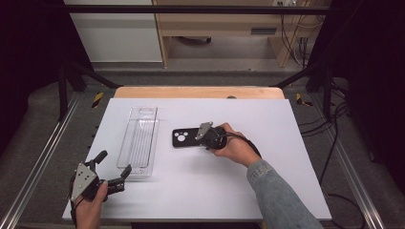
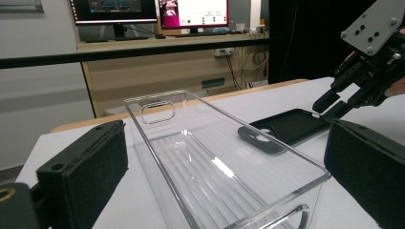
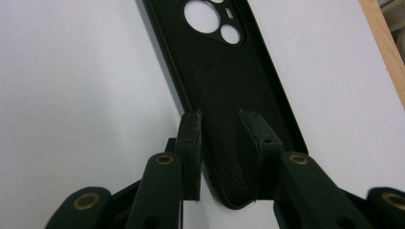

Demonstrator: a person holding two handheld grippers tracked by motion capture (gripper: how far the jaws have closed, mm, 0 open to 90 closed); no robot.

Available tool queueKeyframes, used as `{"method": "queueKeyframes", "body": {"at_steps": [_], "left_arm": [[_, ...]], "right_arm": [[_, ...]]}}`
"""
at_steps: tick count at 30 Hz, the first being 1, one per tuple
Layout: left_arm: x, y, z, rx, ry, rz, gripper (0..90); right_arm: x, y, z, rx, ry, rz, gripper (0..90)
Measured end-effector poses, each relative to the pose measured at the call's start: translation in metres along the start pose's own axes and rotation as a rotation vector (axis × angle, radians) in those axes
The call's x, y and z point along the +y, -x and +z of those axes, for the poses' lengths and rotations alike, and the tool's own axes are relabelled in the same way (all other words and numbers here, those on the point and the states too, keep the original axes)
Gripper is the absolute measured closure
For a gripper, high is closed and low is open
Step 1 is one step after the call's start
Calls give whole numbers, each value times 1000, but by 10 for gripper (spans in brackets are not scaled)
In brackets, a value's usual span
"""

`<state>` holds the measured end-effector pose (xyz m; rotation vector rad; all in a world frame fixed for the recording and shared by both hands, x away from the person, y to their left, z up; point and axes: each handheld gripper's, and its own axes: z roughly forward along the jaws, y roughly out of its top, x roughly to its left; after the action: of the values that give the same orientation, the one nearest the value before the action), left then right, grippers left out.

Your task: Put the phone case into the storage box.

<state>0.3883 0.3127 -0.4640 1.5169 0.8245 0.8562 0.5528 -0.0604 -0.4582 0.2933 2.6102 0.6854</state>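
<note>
A black phone case (image 1: 184,137) lies inside-up on the white table top (image 1: 205,191), its camera holes to the left. My right gripper (image 1: 197,139) is at the case's right end. In the right gripper view, one jaw stands just outside the case's (image 3: 229,71) side wall and the other inside it, with a gap still between the pads, so the right gripper (image 3: 219,117) is open. A clear plastic tray (image 1: 121,143) lies left of the case. My left gripper (image 1: 114,163) is open at the tray's near end, and its wide-apart jaws frame the tray (image 2: 157,157).
The white top ends in a wooden strip (image 1: 198,92) at the back. Black frame bars (image 1: 191,8) and side rails (image 1: 43,157) border the table. Cables (image 1: 334,138) hang at the right. Monitors (image 2: 148,9) stand on a far desk.
</note>
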Motion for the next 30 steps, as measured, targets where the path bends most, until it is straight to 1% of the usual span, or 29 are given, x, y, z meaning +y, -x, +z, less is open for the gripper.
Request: {"method": "queueKeyframes", "body": {"at_steps": [1,3,8,11,13,18,23,30], "left_arm": [[0,0,0,0,1,1,6],[0,0,0,-1,1,-1,6],[0,1,1,-4,-4,0,6],[0,1,1,-3,-4,-2,6],[0,1,1,-4,-4,-2,6],[0,1,1,-3,-6,-3,6],[0,1,1,-3,-5,-4,6],[0,1,1,-4,-7,-4,6]], "right_arm": [[0,0,1,5,0,3,721],[0,0,3,9,3,-12,727],[1,-2,5,26,11,-27,736],[1,-3,5,27,17,-45,749],[2,-3,5,26,19,-47,751],[0,-3,9,20,-3,-72,757],[-2,-3,12,14,-19,-71,763],[-3,-4,15,25,-27,-92,769]]}}
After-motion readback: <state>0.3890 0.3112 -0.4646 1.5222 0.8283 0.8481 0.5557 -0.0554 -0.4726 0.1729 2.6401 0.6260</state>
